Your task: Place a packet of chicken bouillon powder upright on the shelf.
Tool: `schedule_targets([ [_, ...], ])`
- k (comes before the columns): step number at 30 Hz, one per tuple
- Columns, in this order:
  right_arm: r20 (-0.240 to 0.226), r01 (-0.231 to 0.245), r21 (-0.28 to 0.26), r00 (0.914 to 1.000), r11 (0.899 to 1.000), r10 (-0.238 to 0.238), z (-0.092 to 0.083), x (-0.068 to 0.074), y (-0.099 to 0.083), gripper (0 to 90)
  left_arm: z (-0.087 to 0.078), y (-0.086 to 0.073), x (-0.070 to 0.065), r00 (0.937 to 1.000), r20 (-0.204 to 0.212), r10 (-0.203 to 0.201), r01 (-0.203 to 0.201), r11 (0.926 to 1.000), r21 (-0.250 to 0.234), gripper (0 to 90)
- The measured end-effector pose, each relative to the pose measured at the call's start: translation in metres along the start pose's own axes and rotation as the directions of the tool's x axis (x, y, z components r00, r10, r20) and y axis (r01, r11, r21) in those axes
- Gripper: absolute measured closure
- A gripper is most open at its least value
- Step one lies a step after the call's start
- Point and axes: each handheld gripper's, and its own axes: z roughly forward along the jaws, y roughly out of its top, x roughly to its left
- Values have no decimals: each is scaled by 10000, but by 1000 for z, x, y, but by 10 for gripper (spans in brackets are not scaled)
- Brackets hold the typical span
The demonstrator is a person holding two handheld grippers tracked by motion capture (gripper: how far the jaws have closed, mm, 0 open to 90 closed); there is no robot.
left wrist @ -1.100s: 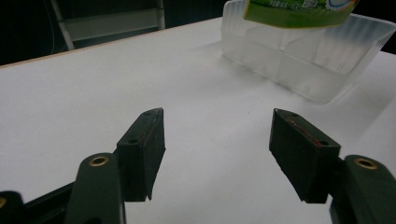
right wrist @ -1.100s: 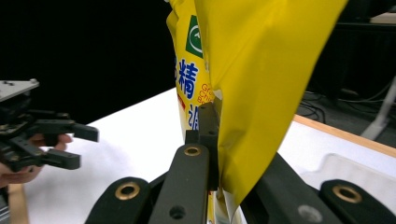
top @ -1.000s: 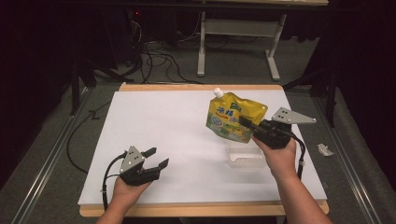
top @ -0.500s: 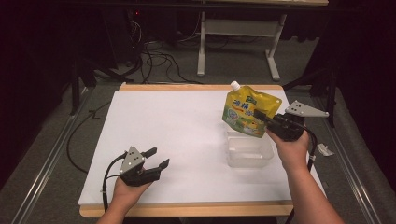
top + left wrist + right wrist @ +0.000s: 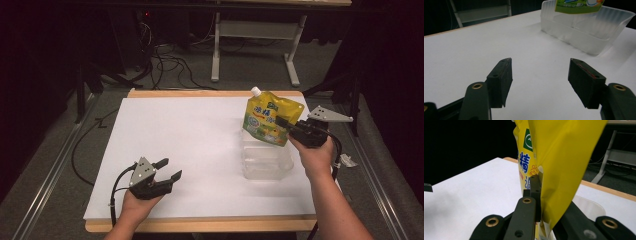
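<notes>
A yellow spouted pouch with blue lettering hangs upright over a clear plastic tub, its bottom edge at the tub's far rim. My right gripper is shut on the pouch's right side; in the right gripper view the jaws pinch the yellow film. Near the table's front left, my left gripper rests open on the white tabletop, nothing between its fingers. From the left gripper view the tub stands farther off with the pouch's green bottom edge above it.
The white tabletop has a wooden edge along front and back. A small white scrap lies off the table's right side. Cables and a metal frame leg are on the floor behind the table.
My right hand has carried the pouch rightward and slightly toward the back, from left of the tub to above it. The left gripper has stayed put.
</notes>
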Motion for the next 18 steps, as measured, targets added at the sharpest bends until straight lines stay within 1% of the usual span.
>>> schedule_targets([
  [9, -102, 148, 282, 9998, 9995, -145, 4, -5, -4, 900, 0, -1, 1, 10000, -19, 49, -48, 10000, 73, 367],
  [10, -108, 105, 304, 9999, 9995, -101, 5, -5, -4, 900, 0, -1, 1, 10000, -23, 49, -49, 10000, 76, 367],
  [11, -157, 205, 275, 9997, 9994, -201, 5, -5, -5, 900, 0, -1, 1, 10000, -37, 50, -50, 10000, 75, 367],
  [13, -224, 163, 260, 9996, 9995, -157, 6, -5, -7, 900, 0, -1, 1, 10000, -35, 27, -27, 10000, 77, 367],
  [15, -190, 143, 337, 9997, 9993, -136, 7, -6, -11, 900, 1, -1, 1, 10000, -55, 0, 0, 10000, 78, 368],
  [18, -223, -26, 316, 9997, 9995, 33, 8, -9, -16, 900, 1, -1, 1, 10000, -47, 5, -4, 10000, 89, 368],
])
